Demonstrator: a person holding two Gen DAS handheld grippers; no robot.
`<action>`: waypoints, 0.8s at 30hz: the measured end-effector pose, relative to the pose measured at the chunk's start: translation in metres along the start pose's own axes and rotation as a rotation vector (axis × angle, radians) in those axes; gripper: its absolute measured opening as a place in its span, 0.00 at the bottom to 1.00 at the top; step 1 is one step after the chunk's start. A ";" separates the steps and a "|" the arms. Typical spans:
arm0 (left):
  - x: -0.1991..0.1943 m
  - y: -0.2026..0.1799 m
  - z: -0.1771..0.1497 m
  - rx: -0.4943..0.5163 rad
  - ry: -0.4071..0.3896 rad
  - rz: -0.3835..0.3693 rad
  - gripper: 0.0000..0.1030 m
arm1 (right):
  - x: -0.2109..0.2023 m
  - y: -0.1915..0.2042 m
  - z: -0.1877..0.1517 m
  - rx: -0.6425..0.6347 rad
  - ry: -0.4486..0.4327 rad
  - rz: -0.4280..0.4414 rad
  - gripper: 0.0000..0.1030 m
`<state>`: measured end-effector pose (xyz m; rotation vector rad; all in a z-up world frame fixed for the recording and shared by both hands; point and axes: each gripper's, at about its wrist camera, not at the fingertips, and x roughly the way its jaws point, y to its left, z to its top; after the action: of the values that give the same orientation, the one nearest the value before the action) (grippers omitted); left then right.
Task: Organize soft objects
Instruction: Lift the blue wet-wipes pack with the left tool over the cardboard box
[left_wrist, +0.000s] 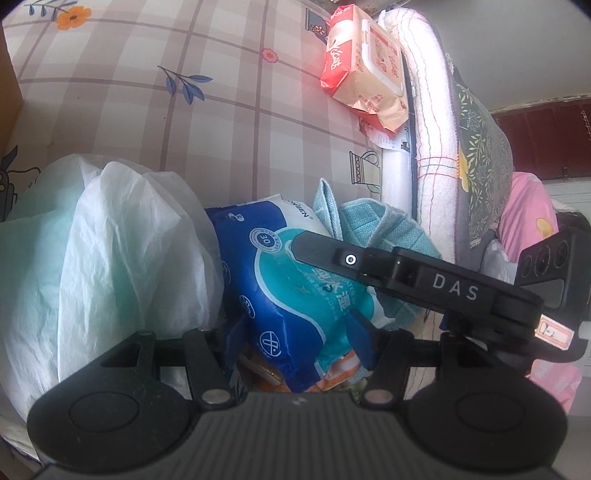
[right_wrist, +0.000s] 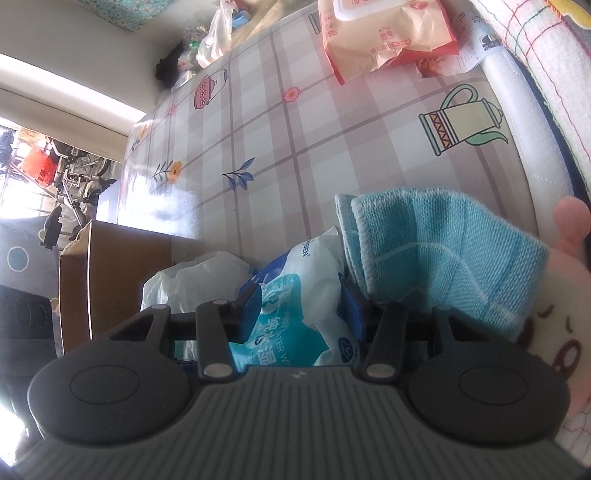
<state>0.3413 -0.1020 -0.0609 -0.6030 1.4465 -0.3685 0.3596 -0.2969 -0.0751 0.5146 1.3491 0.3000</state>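
both my grippers clamped on same blue-and-white plastic wet-wipe pack (left_wrist: 284, 291): left gripper (left_wrist: 291, 336) across near end, right gripper (right_wrist: 299, 314) across other, long axis running between

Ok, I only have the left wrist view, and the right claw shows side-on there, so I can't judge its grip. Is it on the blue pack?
Observer: Yes. In the right wrist view the right claw has a pad on each side of the blue pack, pressing it.
Operator: Anything crowding it?
Observer: A teal cloth leans over its right finger.
Operator: And past the cloth?
Observer: A pink plush with a drawn face sits at that edge of the view.
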 end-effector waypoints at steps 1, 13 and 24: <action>-0.002 -0.002 -0.002 0.012 -0.006 -0.001 0.56 | -0.003 0.001 -0.002 -0.003 -0.008 0.000 0.45; -0.063 -0.029 -0.045 0.171 -0.090 -0.047 0.56 | -0.081 0.027 -0.038 -0.027 -0.148 0.072 0.41; -0.180 0.008 -0.113 0.195 -0.273 -0.041 0.56 | -0.116 0.133 -0.101 -0.194 -0.221 0.202 0.42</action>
<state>0.2096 -0.0098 0.0783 -0.5036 1.1232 -0.4361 0.2492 -0.2221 0.0781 0.5058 1.0427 0.5196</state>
